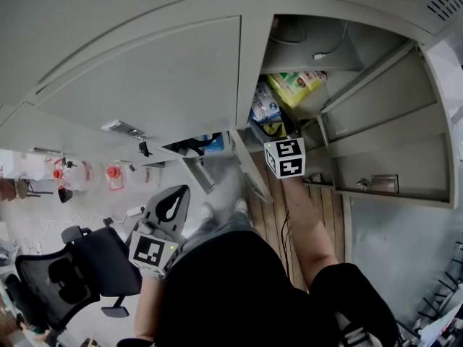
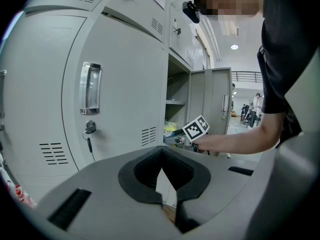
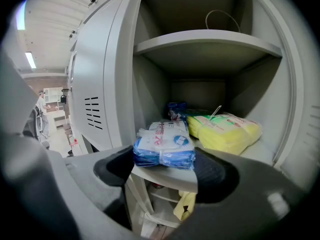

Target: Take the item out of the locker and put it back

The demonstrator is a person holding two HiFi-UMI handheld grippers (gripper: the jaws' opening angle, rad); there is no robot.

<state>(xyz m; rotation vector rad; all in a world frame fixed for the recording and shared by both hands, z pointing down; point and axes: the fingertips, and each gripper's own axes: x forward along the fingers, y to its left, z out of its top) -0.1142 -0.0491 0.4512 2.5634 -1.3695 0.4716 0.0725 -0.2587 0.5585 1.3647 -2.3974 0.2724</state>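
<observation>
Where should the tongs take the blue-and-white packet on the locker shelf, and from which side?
Probably across its left and right sides, coming straight in from the open front: the blue-and-white packet lies flat at the shelf edge, both sides exposed.

A matt grey painted-metal locker point(image 3: 107, 74) with a shiny chrome door handle point(image 2: 90, 88) holds a blue-and-white packet point(image 3: 164, 144) and a yellow packet point(image 3: 225, 131), both in glossy, crinkled plastic wrap, above a floor point(image 1: 334, 215) of dull, worn wooden planks.
</observation>
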